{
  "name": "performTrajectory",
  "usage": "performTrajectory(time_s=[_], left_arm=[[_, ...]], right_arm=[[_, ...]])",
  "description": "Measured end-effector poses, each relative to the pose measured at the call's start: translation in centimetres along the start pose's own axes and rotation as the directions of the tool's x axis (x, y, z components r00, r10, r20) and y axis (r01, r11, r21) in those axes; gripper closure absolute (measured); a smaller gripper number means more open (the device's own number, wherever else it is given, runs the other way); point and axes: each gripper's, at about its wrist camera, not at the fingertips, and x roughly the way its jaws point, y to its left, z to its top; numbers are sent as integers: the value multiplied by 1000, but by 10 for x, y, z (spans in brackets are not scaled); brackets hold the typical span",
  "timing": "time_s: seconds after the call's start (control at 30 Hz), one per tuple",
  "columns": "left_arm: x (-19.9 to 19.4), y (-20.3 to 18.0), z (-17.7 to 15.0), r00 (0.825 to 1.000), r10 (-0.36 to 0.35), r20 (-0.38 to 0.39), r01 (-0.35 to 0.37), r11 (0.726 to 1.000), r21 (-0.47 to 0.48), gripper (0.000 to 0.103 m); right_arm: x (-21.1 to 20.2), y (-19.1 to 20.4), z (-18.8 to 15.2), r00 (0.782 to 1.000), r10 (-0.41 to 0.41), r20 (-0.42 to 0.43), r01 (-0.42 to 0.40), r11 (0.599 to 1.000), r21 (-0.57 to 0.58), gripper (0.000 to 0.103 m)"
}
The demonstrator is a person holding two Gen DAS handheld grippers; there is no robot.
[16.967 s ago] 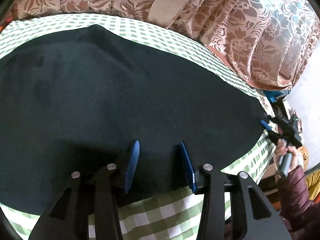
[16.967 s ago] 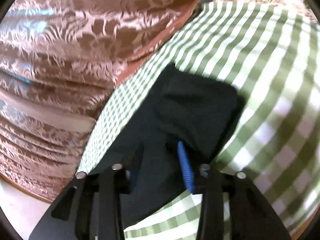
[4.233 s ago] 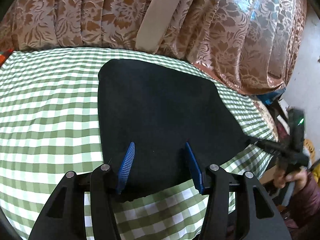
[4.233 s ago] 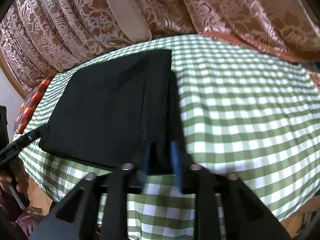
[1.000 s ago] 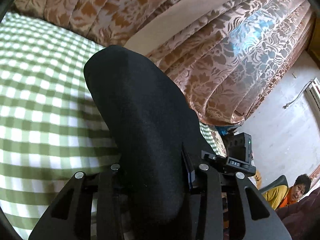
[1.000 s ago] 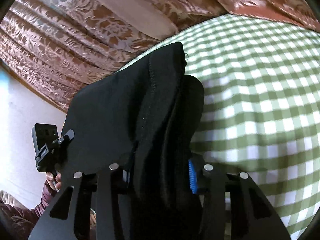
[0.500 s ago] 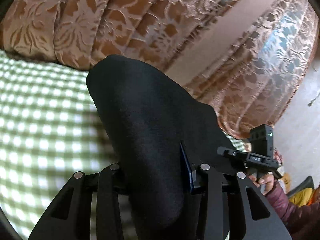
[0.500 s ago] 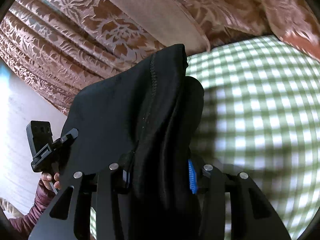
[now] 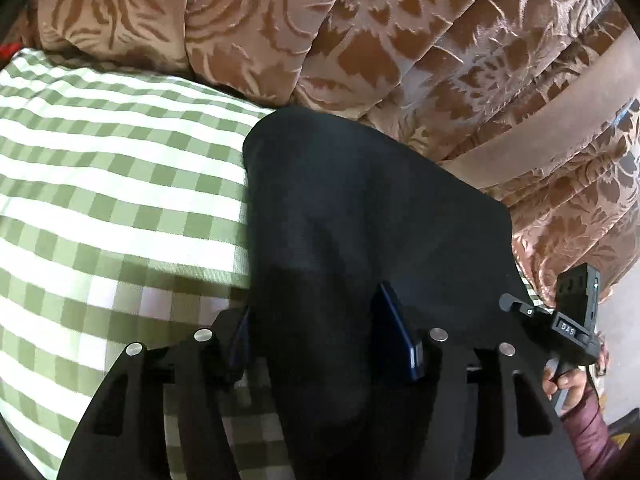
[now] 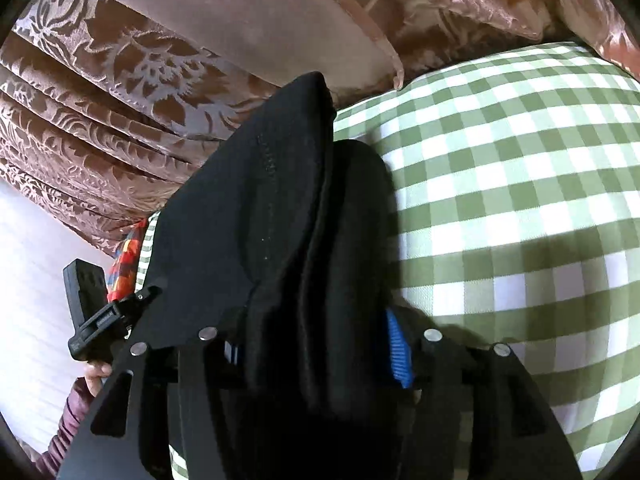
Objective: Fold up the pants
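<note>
From my remote station, I saw the black fabric pants (image 9: 372,216), folded into a thick bundle, held up over the green-and-white checked tablecloth (image 9: 112,184) in front of the brown floral brocade curtain (image 9: 360,32). The left gripper (image 9: 316,332) had its blue-padded jaws part-way apart with the cloth bunched tightly between them, one blue pad (image 9: 394,332) pressed against the fabric's side. The right gripper (image 10: 316,344) was clamped on the opposite end, its jaws likewise spread only as wide as the stacked layers, with a ribbed blue pad (image 10: 398,354) showing at the right of the bundle. In the left wrist view I could see the right gripper at the pants' far corner, gripped by a hand in a maroon sleeve (image 9: 592,432); the right wrist view showed the left gripper (image 10: 116,312) the same way beside a multicoloured patterned cloth (image 10: 126,264).
</note>
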Motion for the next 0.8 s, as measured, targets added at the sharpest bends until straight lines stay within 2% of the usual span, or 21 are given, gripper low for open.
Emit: performTrajectory(time_s=[0.07, 0.13, 0.3, 0.4, 0.53, 0.6, 0.63, 0.67, 0.7, 0.8], left_arm=[[-5, -6, 0, 999, 33, 10, -34, 999, 24, 44], [-13, -8, 3, 998, 65, 23, -65, 998, -12, 37], [-43, -2, -11, 989, 115, 88, -110, 992, -61, 37], [-59, 2, -27, 989, 108, 103, -100, 992, -78, 37], [-74, 5, -52, 991, 70, 118, -57, 992, -109, 37], [-77, -2, -62, 989, 77, 124, -65, 993, -96, 37], [-78, -9, -69, 987, 93, 130, -83, 994, -77, 37], [-78, -13, -72, 986, 99, 133, -91, 994, -66, 37], [-77, -16, -74, 986, 101, 130, -94, 994, -57, 37], [-67, -27, -79, 980, 169, 105, -169, 986, -8, 37]], right_arm=[[-5, 3, 0, 1000, -16, -5, 16, 1000, 1, 42], [-15, 4, -1, 999, -33, 0, 33, 999, 0, 40], [-54, 9, -18, 998, -43, 47, 45, 999, -31, 42], [-73, 11, -33, 997, -42, 71, 45, 998, -42, 50], [-89, 17, -58, 998, -11, 59, 14, 998, -53, 51], [-88, 19, -65, 999, -14, 52, 17, 998, -56, 51], [-85, 20, -67, 998, -26, 50, 28, 998, -54, 53], [-81, 21, -68, 997, -49, 51, 52, 997, -53, 63], [-78, 22, -69, 996, -74, 54, 77, 996, -54, 79], [-72, 23, -73, 989, -131, 62, 134, 989, -62, 83]])
